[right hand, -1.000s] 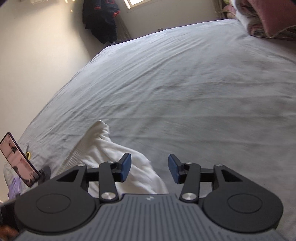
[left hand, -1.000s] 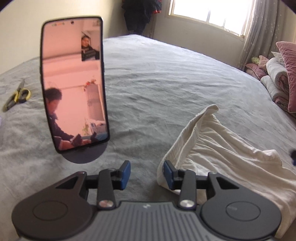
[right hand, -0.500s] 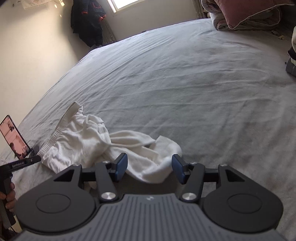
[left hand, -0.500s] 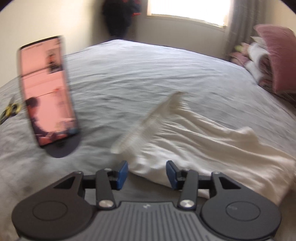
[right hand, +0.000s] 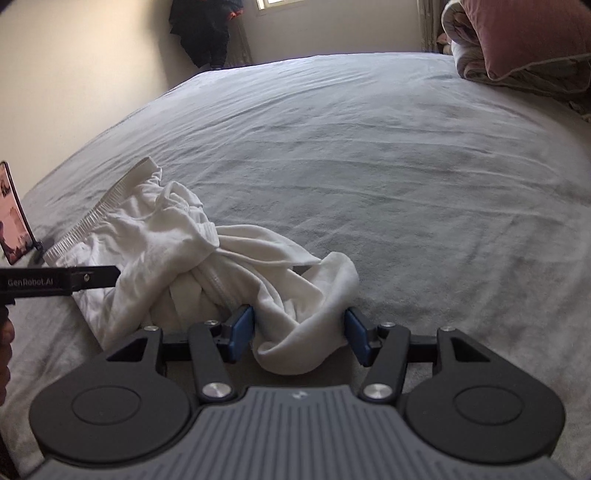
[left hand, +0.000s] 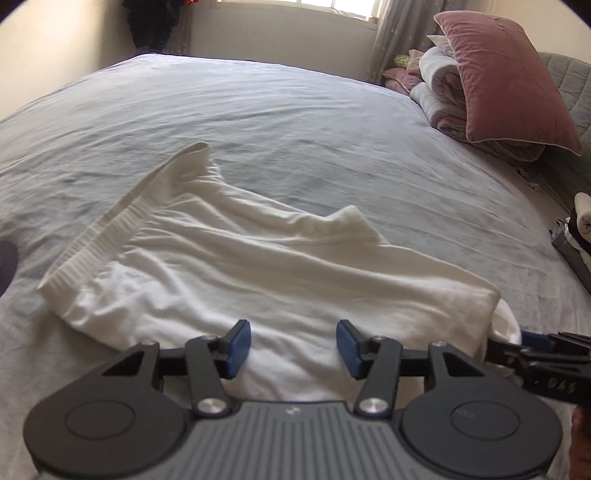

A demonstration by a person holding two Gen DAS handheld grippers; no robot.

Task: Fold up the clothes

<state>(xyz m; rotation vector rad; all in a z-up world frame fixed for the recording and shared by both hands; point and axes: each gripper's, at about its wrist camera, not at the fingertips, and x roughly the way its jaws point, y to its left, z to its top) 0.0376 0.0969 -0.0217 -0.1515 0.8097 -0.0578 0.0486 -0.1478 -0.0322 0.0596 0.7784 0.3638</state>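
A white garment (left hand: 258,266) with a ribbed waistband (left hand: 110,229) lies crumpled on the grey bed (left hand: 295,110). My left gripper (left hand: 291,347) is open, its blue pads hovering over the garment's near edge with cloth below them, none pinched. In the right wrist view the garment (right hand: 155,251) is bunched up. Its rounded end lies between the pads of my open right gripper (right hand: 299,336), which do not squeeze it. The right gripper (left hand: 517,341) shows at the garment's right end, and the left gripper (right hand: 96,277) at its waistband side.
A phone (right hand: 13,218) stands on a holder at the bed's left edge. A pink pillow (left hand: 506,85) and folded blankets (left hand: 439,85) are stacked at the far right. Dark clothes (right hand: 207,29) hang by the window. A hand (right hand: 5,343) shows at the left.
The left view swung right, from the phone to over the garment. The right gripper came down onto the garment's end. Both sets of jaws stand a little wider.
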